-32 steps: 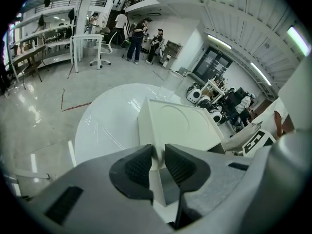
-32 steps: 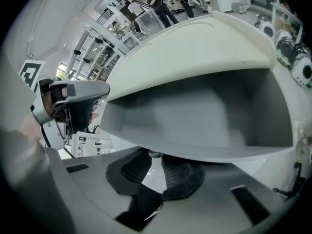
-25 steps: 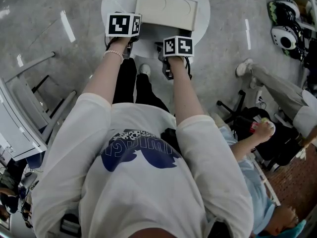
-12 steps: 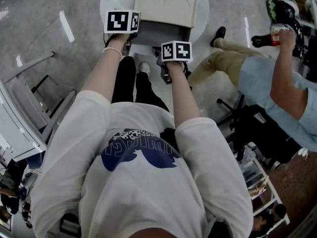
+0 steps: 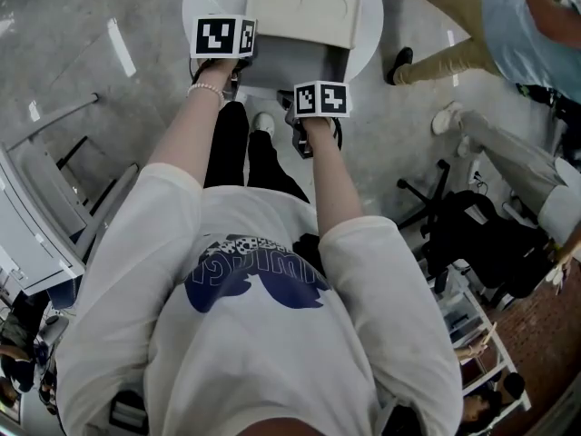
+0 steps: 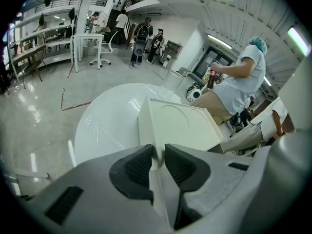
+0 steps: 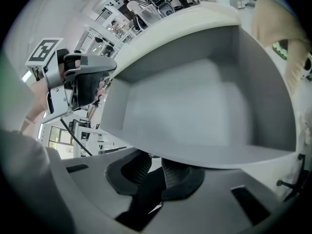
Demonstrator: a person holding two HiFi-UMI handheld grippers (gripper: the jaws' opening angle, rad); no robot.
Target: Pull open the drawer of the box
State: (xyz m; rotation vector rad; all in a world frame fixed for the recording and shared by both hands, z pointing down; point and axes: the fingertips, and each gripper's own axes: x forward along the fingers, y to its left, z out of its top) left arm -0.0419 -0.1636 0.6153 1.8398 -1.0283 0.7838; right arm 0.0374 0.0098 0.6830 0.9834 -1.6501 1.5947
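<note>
One cream box (image 5: 304, 12) on the round white table (image 5: 201, 3), long axis crosswise. Its single grey drawer (image 5: 292, 62) stands open, pointing toward the person and reaching the table's near edge. Left gripper (image 6: 157, 152) pinches the box's near left corner. Right gripper (image 7: 155, 162) is clamped narrowly on the drawer's front lip.

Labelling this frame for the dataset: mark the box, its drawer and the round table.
box (image 6: 180, 126): left gripper view, on its cream top panel.
drawer (image 7: 195, 106): right gripper view, on its grey inside floor.
round table (image 6: 105, 126): left gripper view, on its bare white top.
</note>
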